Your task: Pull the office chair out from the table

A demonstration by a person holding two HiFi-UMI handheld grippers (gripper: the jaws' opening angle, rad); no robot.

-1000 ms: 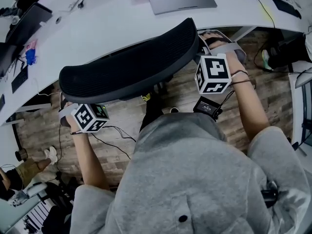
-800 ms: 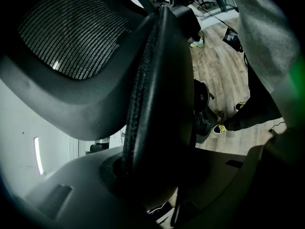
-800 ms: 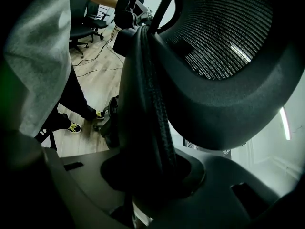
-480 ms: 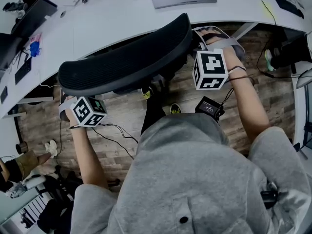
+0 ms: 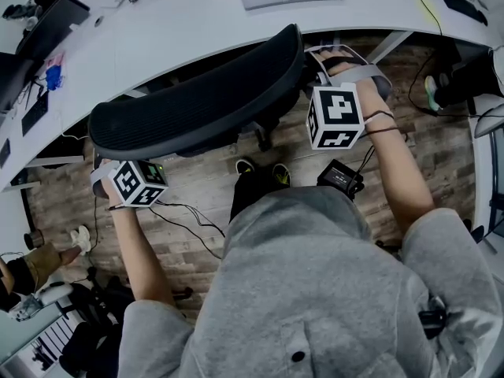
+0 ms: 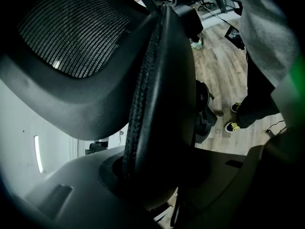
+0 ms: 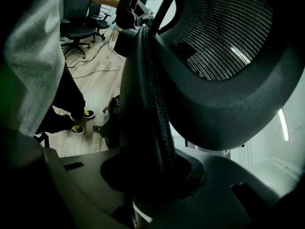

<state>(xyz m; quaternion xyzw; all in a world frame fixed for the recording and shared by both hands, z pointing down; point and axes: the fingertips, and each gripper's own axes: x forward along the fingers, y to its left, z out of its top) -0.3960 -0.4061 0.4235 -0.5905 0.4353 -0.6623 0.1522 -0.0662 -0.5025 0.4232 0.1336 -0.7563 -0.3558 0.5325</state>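
Clamping the backrest in my left gripper and right gripper, I risked rolling it onto my shoes.

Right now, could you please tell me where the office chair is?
In the head view the office chair sits upper centre, beside the white table's near edge, its backrest ends clamped in the left tongs and right tongs.

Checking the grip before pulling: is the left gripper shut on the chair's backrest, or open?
Shut on it. The left gripper has the rim of the backrest wedged between its jaws, both pressing against it.
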